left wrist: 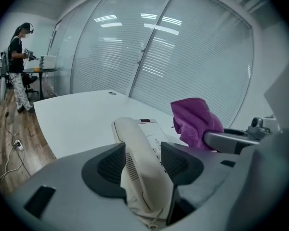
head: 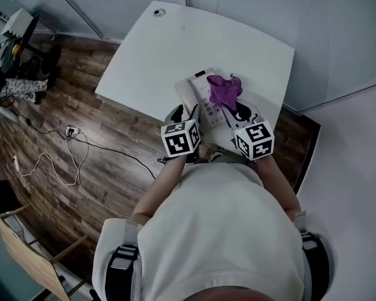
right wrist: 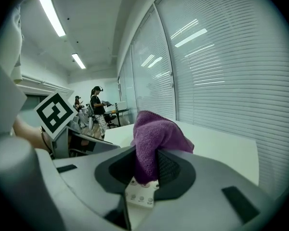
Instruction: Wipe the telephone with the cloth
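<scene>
My left gripper [head: 182, 113] has its jaws apart, straddling the near part of the handset [left wrist: 139, 162] – the cream bar runs up between the two dark pads, and I can't see either pad pressing on it. The handset's long axis lies almost along the jaws' own line, its rounded far end pointing away from the gripper across the white table [head: 156, 55].

The telephone [head: 203, 96] body sits just right of that gripper's tips and directly under my right gripper [head: 243, 113], long side running away from both.

The right gripper is clamped on the purple cloth [right wrist: 154, 138]. The cloth bunches up and forward out of the pads – a crumpled hood above them – and hangs over the keypad [right wrist: 140, 194], whose round buttons show just below the jaws.

There is print on the phone's face and a small dark panel at its far end, both too small for me to read.
</scene>
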Demonstrator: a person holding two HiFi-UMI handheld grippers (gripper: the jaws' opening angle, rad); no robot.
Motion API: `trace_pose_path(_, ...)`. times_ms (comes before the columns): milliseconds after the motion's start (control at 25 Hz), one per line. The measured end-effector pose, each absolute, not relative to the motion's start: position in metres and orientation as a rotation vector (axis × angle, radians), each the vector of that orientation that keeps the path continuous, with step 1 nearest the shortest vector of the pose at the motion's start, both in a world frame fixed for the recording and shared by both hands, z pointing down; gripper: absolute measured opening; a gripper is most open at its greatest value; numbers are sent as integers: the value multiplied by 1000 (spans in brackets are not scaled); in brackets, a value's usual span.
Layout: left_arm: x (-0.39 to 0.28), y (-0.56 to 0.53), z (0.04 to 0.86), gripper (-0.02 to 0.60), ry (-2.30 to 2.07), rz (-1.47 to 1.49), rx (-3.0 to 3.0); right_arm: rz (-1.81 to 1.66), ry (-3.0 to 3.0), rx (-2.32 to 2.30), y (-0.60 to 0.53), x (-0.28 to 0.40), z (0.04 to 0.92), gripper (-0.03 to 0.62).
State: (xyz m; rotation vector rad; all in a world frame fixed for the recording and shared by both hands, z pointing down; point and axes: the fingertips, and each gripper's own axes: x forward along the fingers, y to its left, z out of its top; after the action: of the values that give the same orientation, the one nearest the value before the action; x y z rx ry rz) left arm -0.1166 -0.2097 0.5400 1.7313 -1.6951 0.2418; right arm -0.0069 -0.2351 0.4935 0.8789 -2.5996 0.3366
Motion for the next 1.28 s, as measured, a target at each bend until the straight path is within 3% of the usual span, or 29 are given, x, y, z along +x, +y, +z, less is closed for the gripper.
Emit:
trace_pose_path(280, -115, -227, 556, 279, -1834, 282, 1553, 376, -2639, 761, -253, -5, 492, 97)
trace_pose_path(880, -131, -246, 573, 278, -2066, 332, 1287, 415, -2661, 615, -259, -4, 508, 97)
trace_pose_path(1280, -134, -243, 576, 235, -2119, 298, 1230, 432, -2674, 573, -255, 4, 512, 97)
